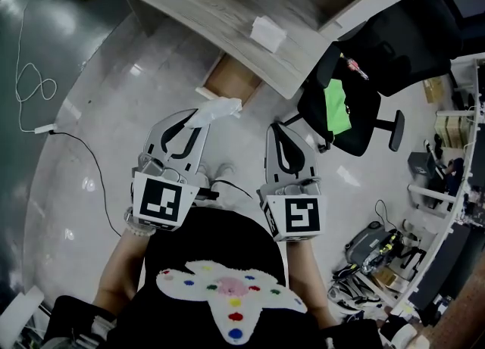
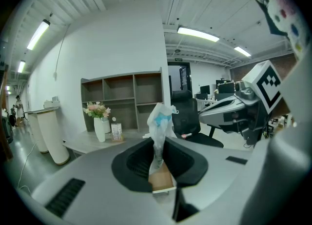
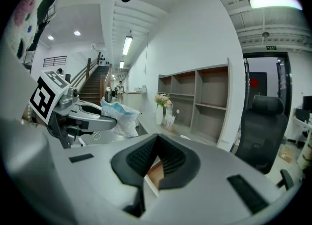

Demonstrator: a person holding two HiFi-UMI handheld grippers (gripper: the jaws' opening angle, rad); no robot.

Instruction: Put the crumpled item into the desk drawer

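A crumpled white and blue item [image 1: 218, 108] sticks out from the tips of my left gripper [image 1: 198, 119], which is shut on its lower end. In the left gripper view the crumpled item [image 2: 159, 123] stands up from between the pads of the left gripper [image 2: 157, 159]. Ahead and below, the brown desk drawer [image 1: 231, 79] stands open under the grey desk [image 1: 197, 1]. My right gripper [image 1: 277, 128] hangs beside the left one, shut and empty; in its own view the right gripper [image 3: 155, 152] has its tips together. That view also shows the crumpled item [image 3: 117, 114] at left.
A black office chair [image 1: 356, 90] with a green thing on its seat stands right of the drawer. A white box [image 1: 267, 33] lies on the desk, and a vase of flowers [image 2: 99, 121] stands there too. A cable [image 1: 83, 151] runs over the floor at left. Open shelves [image 3: 204, 104] line the wall.
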